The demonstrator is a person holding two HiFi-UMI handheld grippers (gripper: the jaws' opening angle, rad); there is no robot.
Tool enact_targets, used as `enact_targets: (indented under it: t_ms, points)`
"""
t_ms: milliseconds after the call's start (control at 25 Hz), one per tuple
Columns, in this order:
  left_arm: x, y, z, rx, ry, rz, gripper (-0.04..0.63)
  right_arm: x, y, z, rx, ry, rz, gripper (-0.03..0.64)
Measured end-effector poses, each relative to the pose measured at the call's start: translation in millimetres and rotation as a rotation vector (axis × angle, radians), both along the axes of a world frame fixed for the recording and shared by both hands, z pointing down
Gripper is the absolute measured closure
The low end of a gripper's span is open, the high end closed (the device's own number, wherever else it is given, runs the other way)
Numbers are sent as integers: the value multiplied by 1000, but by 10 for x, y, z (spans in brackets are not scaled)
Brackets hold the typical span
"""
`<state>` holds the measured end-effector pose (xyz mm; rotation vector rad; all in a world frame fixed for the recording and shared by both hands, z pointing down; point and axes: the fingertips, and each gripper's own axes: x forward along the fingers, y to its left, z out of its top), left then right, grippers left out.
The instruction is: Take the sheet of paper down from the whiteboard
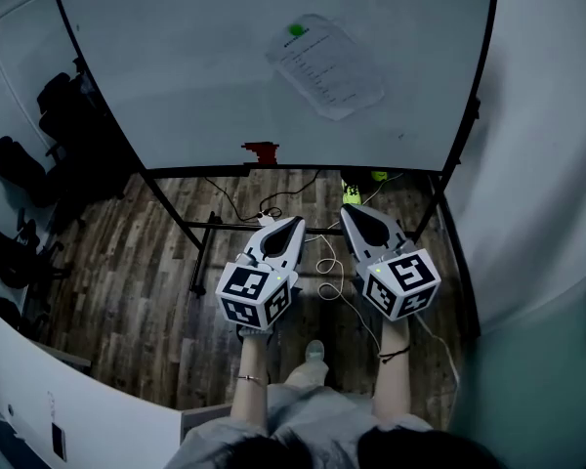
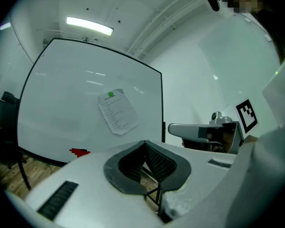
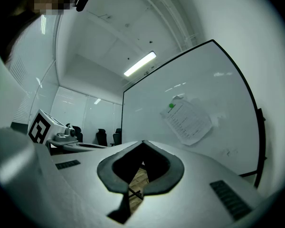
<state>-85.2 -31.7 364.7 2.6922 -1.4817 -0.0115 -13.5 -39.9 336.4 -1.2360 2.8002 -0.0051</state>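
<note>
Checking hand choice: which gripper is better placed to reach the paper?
Right, narrowly: the paper's lower end lines up with the right gripper; the left gripper, equally low, sits further aside. Both shut.

Black office chairs stand on the wood floor, cables trail across it, a ceiling light glows

You are wearing pale grey clothes, a thin bracelet on your left wrist and a dark band on your right. Your left gripper and right gripper are showing white shells, dark ribbed pads, and cubes with black-and-white square markers.
</note>
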Motion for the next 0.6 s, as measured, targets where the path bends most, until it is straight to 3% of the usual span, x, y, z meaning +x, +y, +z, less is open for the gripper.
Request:
enact_targets:
  t_ms: [440,600]
  points:
    - [132,-675,-3,-11,27,66,591,28,-644,-6,3,40,23,617]
    - [95,-921,89,-34,-45,46,591,-24,-881,22,-4,43,24,617]
